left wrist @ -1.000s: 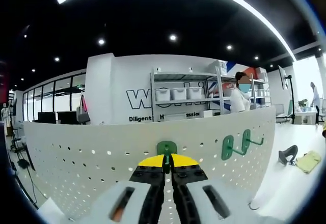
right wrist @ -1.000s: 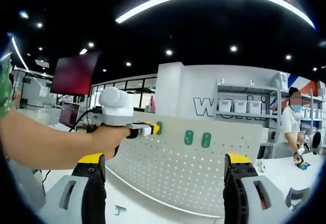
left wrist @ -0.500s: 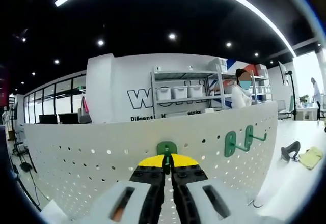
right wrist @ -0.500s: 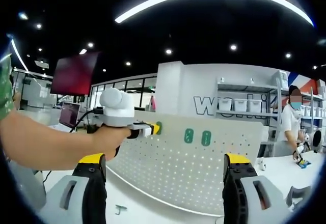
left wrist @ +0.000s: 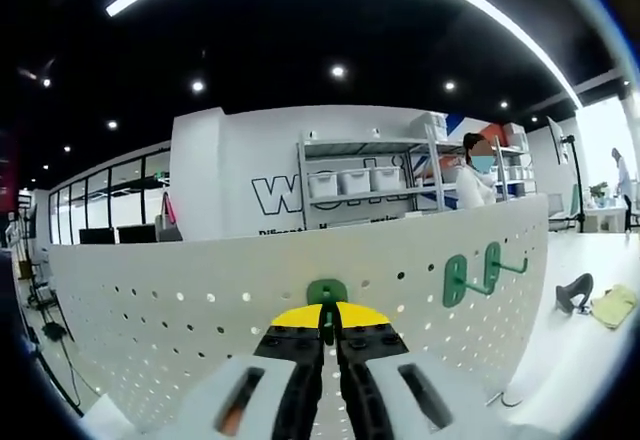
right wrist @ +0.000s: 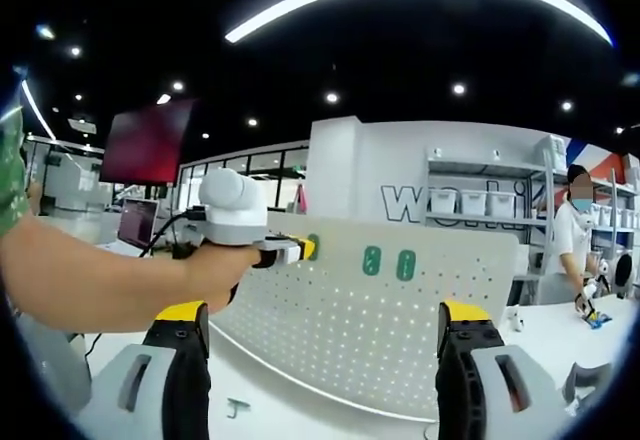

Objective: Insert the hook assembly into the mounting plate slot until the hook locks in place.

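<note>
A white perforated mounting plate point(left wrist: 180, 330) stands upright across the table. My left gripper point(left wrist: 328, 312) is shut on a green hook point(left wrist: 327, 293), whose back plate presses flat against the board near its top edge. The right gripper view shows that left gripper point(right wrist: 283, 251) from the side, held by a hand, with the green hook point(right wrist: 313, 248) at the corner of the plate point(right wrist: 380, 330). Two more green hooks point(left wrist: 457, 280) point(left wrist: 492, 263) hang on the board to the right. My right gripper point(right wrist: 325, 310) is open with nothing between its jaws, well back from the board.
On the white table lie a dark hook-like part point(left wrist: 572, 293) and a yellow-green cloth point(left wrist: 610, 305) at the right. A small loose hook point(right wrist: 235, 408) lies on the table before the board. Shelving with bins point(left wrist: 350, 182) and a person point(right wrist: 572, 245) stand behind.
The left gripper with the hook has edged slightly along the board; the view shifted a little with it. The right gripper has stayed open and still.
</note>
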`<state>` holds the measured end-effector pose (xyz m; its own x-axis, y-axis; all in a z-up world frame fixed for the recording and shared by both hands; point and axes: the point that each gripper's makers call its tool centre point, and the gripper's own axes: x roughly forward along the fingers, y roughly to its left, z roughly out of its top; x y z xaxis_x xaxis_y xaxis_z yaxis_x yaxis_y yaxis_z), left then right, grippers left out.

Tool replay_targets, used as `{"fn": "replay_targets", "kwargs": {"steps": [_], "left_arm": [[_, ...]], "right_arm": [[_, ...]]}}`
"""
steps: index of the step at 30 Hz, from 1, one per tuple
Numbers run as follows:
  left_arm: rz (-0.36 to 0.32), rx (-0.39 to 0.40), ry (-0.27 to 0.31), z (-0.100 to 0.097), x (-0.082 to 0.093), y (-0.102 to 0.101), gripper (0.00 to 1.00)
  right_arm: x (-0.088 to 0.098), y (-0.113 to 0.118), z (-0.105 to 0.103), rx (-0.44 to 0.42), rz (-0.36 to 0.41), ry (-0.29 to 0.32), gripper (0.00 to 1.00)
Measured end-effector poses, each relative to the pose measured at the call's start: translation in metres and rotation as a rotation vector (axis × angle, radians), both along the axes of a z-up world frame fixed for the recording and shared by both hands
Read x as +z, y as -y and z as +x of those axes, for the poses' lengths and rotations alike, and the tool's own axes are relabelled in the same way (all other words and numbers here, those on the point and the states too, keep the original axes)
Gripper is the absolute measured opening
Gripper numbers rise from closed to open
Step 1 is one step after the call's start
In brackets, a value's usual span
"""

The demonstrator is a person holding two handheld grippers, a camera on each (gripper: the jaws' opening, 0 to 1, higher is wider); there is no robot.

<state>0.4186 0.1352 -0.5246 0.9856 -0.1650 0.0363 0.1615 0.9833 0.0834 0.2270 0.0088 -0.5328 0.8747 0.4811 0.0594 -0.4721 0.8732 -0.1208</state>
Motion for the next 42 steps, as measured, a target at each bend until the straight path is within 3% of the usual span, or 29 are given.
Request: {"fn": "replay_targets", "kwargs": {"steps": [7, 15, 21, 42], "left_arm": [[0.054, 0.01, 0.0, 0.0, 0.001, 0.0012, 0.04], [0.055, 0.009, 0.001, -0.0003, 0.001, 0.0014, 0.04], [0.099, 0.03, 0.004, 0.0012, 0.001, 0.0022, 0.04], [0.119, 0.06, -0.013, 0.0023, -0.0024, 0.0031, 0.07]], "right_arm": [[-0.002, -0.0003, 0.0002, 0.003, 0.0, -0.005, 0.96], [-0.0062, -0.0024, -0.0011, 0.011, -0.01, -0.018, 0.96], [-0.007, -0.0036, -0.003, 0.018, -0.013, -0.022, 0.95], [-0.0081, 0.0048, -0.0045, 0.002, -0.007, -0.022, 0.95]]}}
